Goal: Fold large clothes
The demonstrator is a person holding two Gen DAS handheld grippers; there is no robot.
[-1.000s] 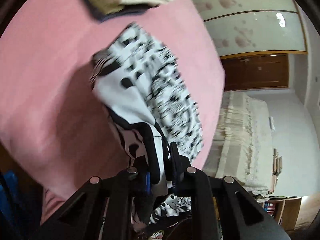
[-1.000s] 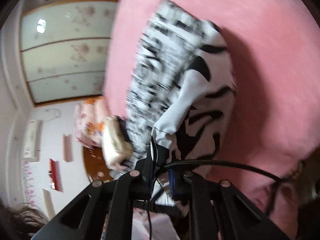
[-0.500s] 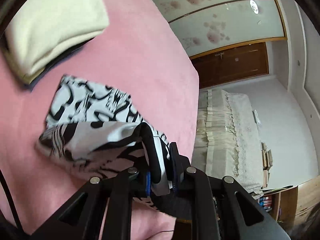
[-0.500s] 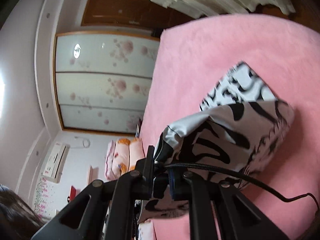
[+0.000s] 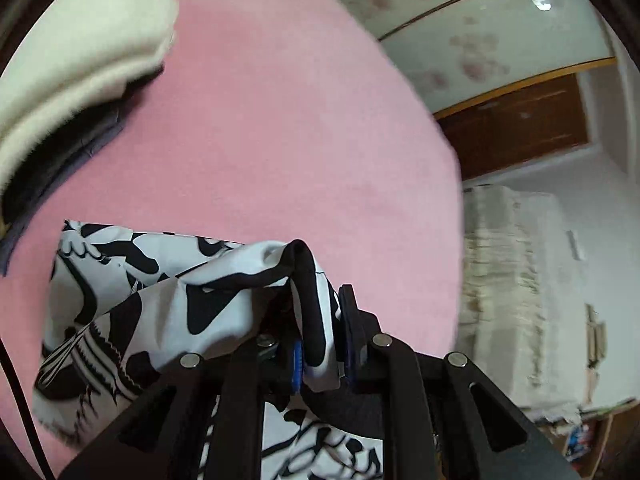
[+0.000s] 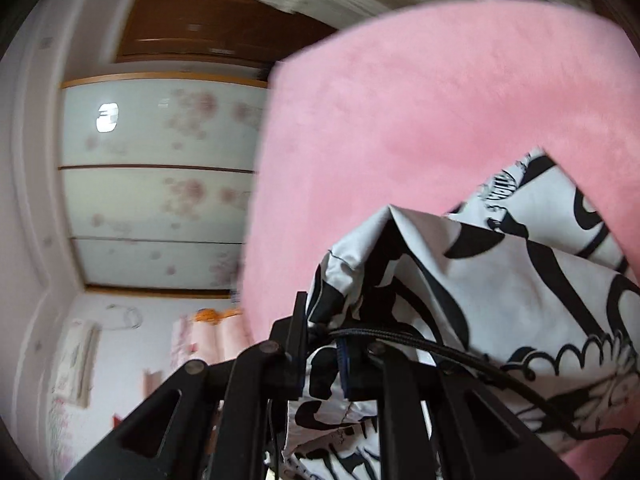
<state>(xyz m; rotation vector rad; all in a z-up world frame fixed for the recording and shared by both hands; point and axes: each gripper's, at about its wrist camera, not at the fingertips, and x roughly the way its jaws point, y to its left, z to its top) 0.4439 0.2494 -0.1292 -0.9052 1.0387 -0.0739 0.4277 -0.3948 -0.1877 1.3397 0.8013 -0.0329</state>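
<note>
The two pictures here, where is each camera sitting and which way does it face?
Left wrist: on the left hand-held gripper, looking along its fingers and down at a pink cover; a cream pile at top left; jaws shut on a black-and-white garment.
Right wrist: on the right hand-held gripper, facing the pink cover and sliding doors; jaws shut on the garment.
Shared: garment, cover, doors.

Cream folded stack cut off

- Black-and-white patterned fabric garment, partly folded, lying rumpled on pink surface.
- Its black-trimmed edge rises, pinched inside left claw; another corner sits inside right claw.
</note>
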